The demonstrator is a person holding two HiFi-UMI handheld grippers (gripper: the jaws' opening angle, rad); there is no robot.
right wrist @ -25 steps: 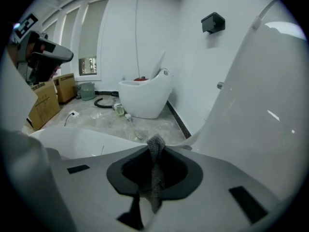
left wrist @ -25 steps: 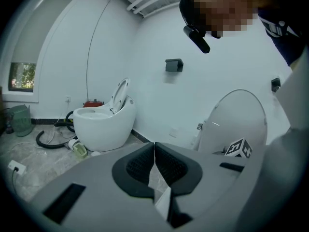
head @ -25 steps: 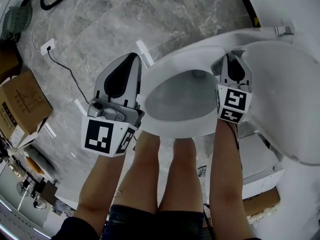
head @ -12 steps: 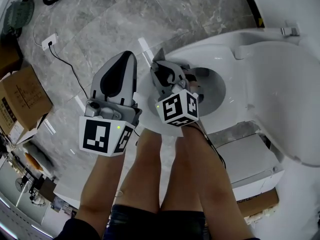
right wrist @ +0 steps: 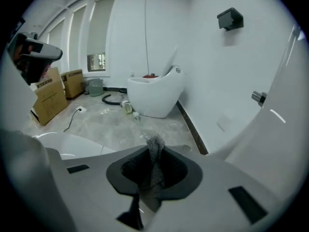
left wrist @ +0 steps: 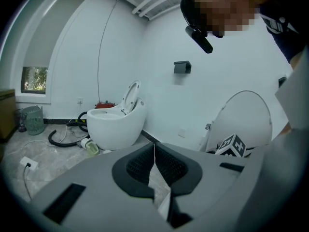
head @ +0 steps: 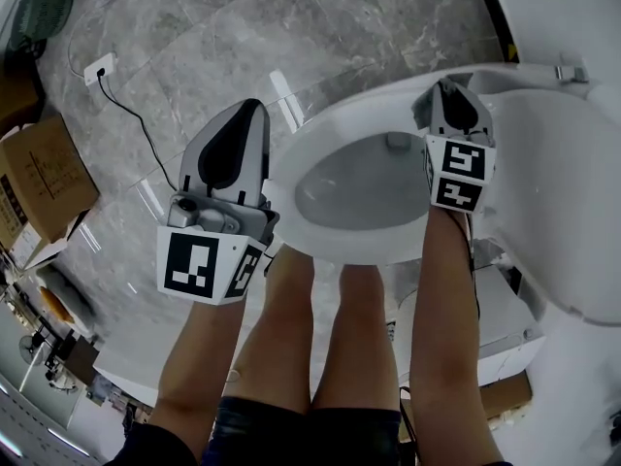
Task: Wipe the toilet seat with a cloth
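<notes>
The white toilet seat [head: 296,153] rings the bowl in the middle of the head view, with the lid [head: 563,183] standing up at the right. My right gripper [head: 444,87] is at the seat's far right rim, near the hinge. It is shut on a grey mesh cloth [right wrist: 155,151], which bunches up between the pads in the right gripper view. My left gripper [head: 254,107] hovers over the floor just left of the seat. Its pads meet with nothing between them, and the left gripper view shows only a thin seam there.
Cardboard boxes [head: 39,178] stand at the left, beside a floor socket with its cable [head: 99,66] and a green basket [head: 39,13]. A second white toilet [right wrist: 154,93] and a black hose [left wrist: 60,138] lie further off. The person's bare legs [head: 310,338] stand before the bowl.
The right gripper swept with the cloth from the seat's right rim to its front left, then back to the right rim near the hinge. The left gripper barely moved.
</notes>
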